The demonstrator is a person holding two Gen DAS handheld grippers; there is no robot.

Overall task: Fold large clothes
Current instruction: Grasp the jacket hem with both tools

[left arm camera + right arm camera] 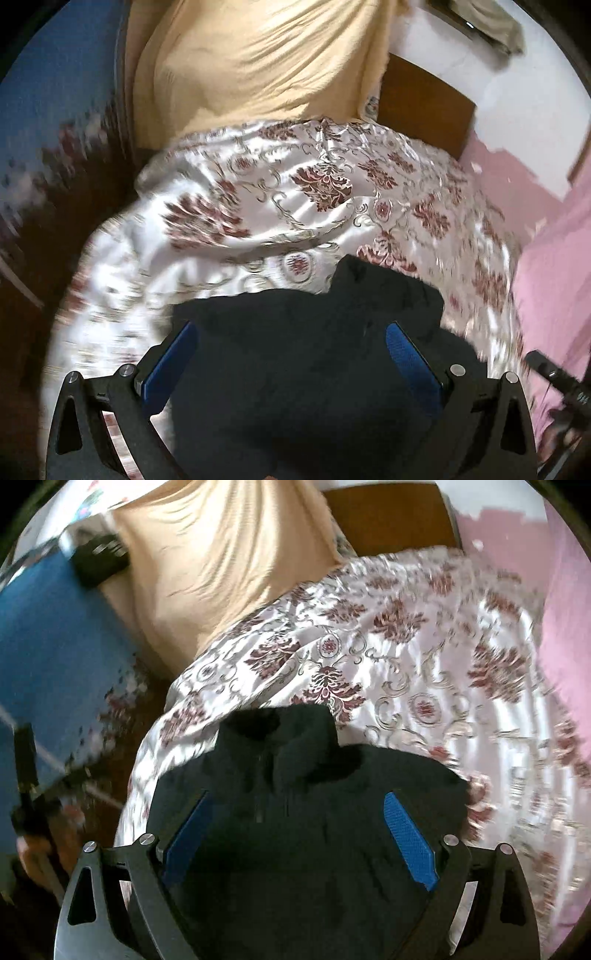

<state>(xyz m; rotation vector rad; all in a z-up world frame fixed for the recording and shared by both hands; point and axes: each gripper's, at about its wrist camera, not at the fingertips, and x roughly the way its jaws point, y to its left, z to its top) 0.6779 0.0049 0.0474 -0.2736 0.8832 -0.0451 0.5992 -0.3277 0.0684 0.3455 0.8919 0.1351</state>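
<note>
A black garment (303,369) lies on a shiny floral bed cover (295,206). My left gripper (291,328) hovers over it, open, its blue pads (410,362) wide apart with black cloth showing between them, not pinched. In the right wrist view the same black garment (295,849) shows its stand-up collar (280,731) and a zip. My right gripper (297,797) is open above it too, its pads (410,838) well clear of each other. Much of both pictures is smeared by motion.
A pale yellow cloth (251,62) (207,565) lies beyond the floral cover (424,664), against a brown wooden board (424,107) (388,513). Pink fabric (554,258) (569,627) lies to the right, a blue surface (55,74) (48,646) to the left.
</note>
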